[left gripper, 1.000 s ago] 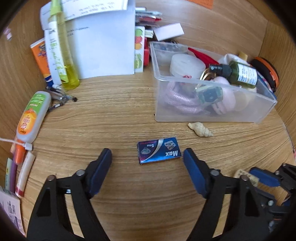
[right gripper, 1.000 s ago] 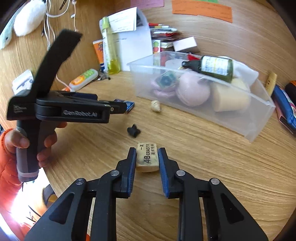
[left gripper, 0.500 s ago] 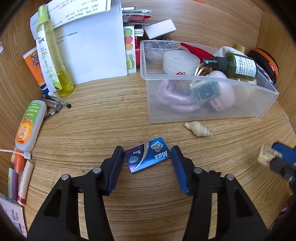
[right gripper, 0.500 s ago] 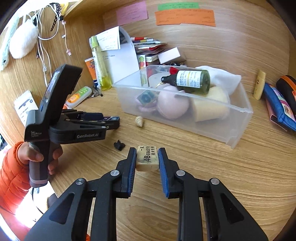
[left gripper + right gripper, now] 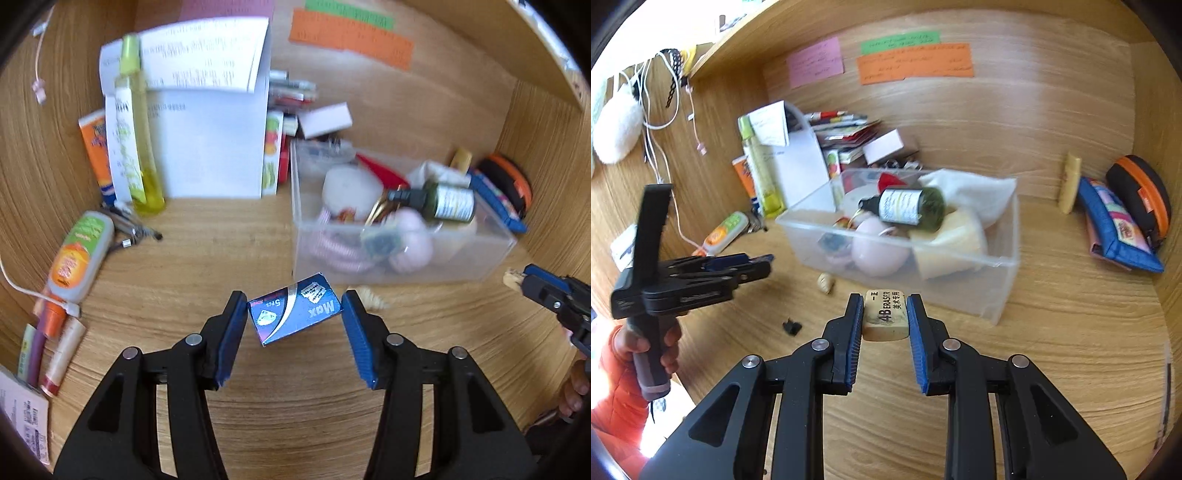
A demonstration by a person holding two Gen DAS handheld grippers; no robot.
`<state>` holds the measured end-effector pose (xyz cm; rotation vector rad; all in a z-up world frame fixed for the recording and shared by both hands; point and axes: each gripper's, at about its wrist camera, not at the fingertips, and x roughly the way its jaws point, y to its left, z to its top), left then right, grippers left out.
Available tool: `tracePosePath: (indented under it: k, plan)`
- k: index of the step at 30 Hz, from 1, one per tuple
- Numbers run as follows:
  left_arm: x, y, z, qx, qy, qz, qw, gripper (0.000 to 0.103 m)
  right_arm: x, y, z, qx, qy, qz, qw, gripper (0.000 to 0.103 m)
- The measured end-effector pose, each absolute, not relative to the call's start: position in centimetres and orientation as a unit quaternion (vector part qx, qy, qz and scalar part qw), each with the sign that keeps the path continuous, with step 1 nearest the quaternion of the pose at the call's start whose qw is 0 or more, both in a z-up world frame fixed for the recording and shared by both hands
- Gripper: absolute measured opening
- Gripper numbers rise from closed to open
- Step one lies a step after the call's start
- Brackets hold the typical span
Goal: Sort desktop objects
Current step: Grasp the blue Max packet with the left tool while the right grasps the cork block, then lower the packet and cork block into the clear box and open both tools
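The light oak-grain wooden tabletop (image 5: 1052, 332) sat inside an alcove of the same wood, closed by a back panel (image 5: 1015, 122), a left side wall (image 5: 713, 122) and a right side wall (image 5: 1152, 122). A wooden shelf edge (image 5: 738, 48) ran overhead at the upper left, and pink (image 5: 815, 62), green (image 5: 899, 37) and orange paper notes (image 5: 916, 63) were stuck on the back panel. Strong daylight washed out the far left edge of the right wrist view.
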<state>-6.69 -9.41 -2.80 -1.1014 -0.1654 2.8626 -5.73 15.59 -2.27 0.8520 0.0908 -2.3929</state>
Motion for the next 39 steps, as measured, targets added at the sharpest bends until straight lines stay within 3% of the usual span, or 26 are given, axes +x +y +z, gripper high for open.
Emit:
tracePosePath:
  k: [27,39]
  plan:
    - [-10.7,-7.7,1.2,-0.311,-0.056,0.945,0.09,0.052,-12.0,17.4,0.5,0.304,0.019,-0.918,0.252,0.022]
    - [-14.4,-6.9,-0.5,-0.338,-0.05,0.935,0.096,0.052,-14.3,17.6,-0.1,0.31,0.021,-0.921,0.234,0.022]
